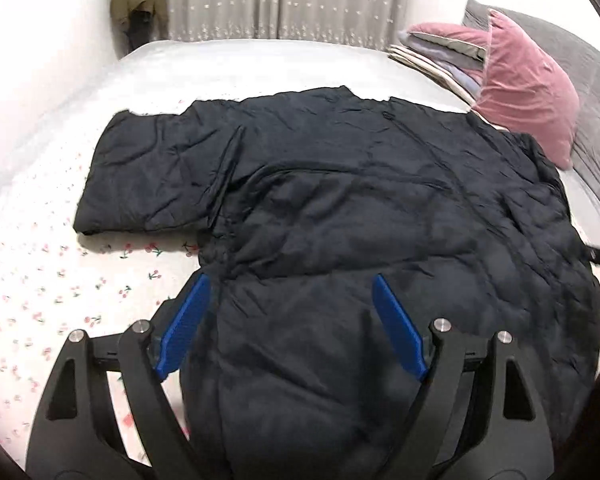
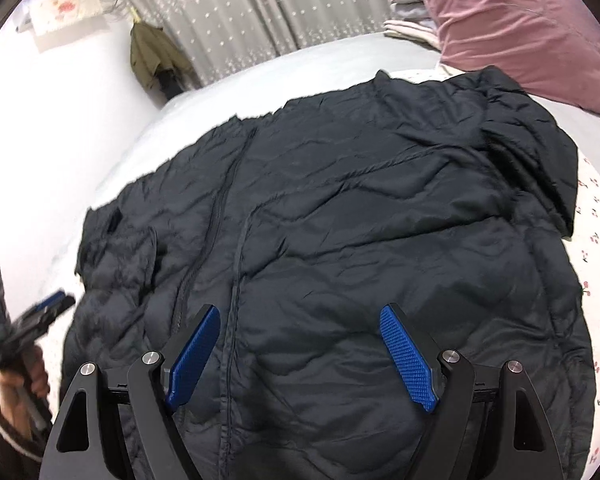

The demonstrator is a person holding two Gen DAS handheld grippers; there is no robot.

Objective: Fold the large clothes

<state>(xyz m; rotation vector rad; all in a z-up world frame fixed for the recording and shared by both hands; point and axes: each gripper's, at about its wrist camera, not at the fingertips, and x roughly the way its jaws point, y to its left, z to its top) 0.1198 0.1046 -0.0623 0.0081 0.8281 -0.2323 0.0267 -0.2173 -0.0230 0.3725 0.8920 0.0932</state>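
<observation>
Meanwhile, a dark jacket point(image 1: 340, 208) lay spread on the bed point(image 1: 40, 280), beside a pink pillow point(image 1: 528, 92). Both the left gripper point(image 1: 288, 284) and right gripper point(image 2: 300, 316) hovered over it, fingers apart, holding nothing.

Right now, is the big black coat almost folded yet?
Not yet. The black coat lies spread flat on the bed, so laying it out looks done. Both the left gripper and right gripper are open above it, holding nothing. Its sleeve sticks out, so all folding remains.
</observation>
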